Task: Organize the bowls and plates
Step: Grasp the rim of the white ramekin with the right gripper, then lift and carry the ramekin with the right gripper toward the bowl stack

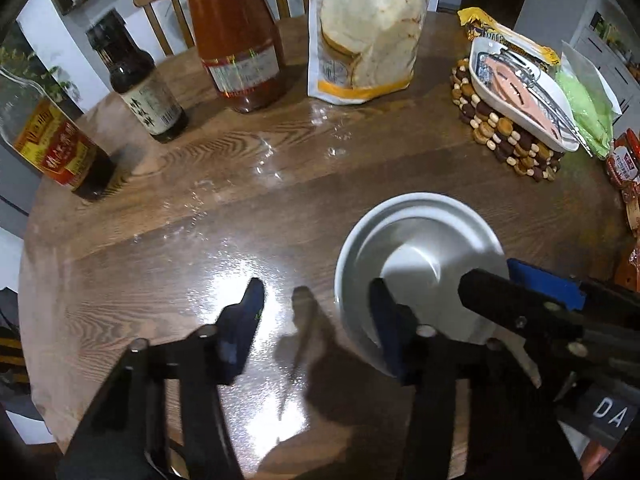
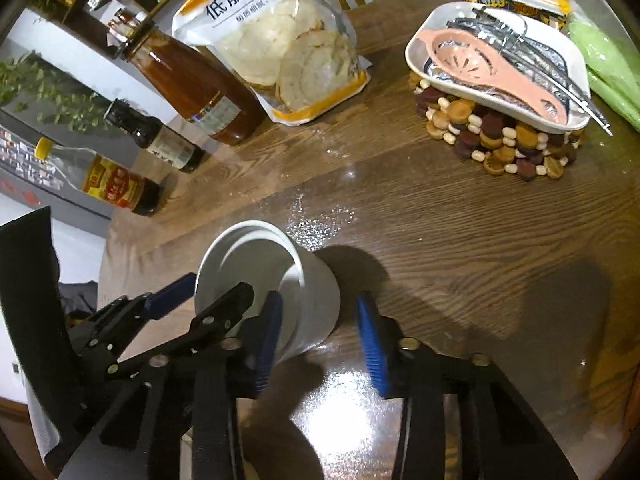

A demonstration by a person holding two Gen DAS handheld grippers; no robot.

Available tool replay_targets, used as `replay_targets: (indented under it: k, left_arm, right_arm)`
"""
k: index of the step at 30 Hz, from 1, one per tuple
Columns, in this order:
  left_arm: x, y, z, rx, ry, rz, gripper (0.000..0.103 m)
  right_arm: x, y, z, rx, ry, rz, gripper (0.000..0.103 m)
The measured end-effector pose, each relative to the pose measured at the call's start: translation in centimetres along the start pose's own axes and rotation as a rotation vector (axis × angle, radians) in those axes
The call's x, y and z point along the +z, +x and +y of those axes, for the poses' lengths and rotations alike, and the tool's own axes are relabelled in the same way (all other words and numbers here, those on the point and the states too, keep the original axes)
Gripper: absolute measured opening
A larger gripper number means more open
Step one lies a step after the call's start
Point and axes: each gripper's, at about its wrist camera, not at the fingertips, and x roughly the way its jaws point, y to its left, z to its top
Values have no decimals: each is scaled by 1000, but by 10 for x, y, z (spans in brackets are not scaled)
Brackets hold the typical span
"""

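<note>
left gripper: jaws stood apart, one finger over bare wood, the other inside the bowl at its rim; whether a pad touched the wall was hard to tell, and nothing was clearly pinched.
right gripper: jaws spread, the left finger inside the bowl's mouth, the right finger outside the wall and apart from it (no firm pinch could be made out).
white bowl: stood on the table near its front edge, between the two tools; its near rim was hidden behind the fingers in both views.
table: round, dark wood, glossy with glare and a scatter of pale specks.
trivet: beaded mat at far right, partly covered by a white dish holding a pink strainer and metal utensils.
flour bag: far middle, top cut off.
bottles: three at far left; the amber sauce bottle was tallest, labels blurred.
green bag: cut off at the right edge.
</note>
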Motion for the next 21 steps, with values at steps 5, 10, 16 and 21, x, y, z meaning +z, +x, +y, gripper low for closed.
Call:
replay_targets:
  k: [5, 10, 16, 21]
  left_arm:
    - [0, 6, -4, -32, 5, 4, 37]
    - [-1, 7, -9, -41, 13, -2, 30]
    - [-2, 7, -16, -55, 27, -14, 19]
    - [-3, 8, -18, -64, 20, -20, 17]
  right_arm:
    - [0, 2, 3, 5, -25, -8, 26]
    - [0, 3, 5, 2, -38, -24, 20]
    - [-1, 4, 4, 3, -36, -44, 20]
    - [-2, 4, 0, 21, -13, -63, 20]
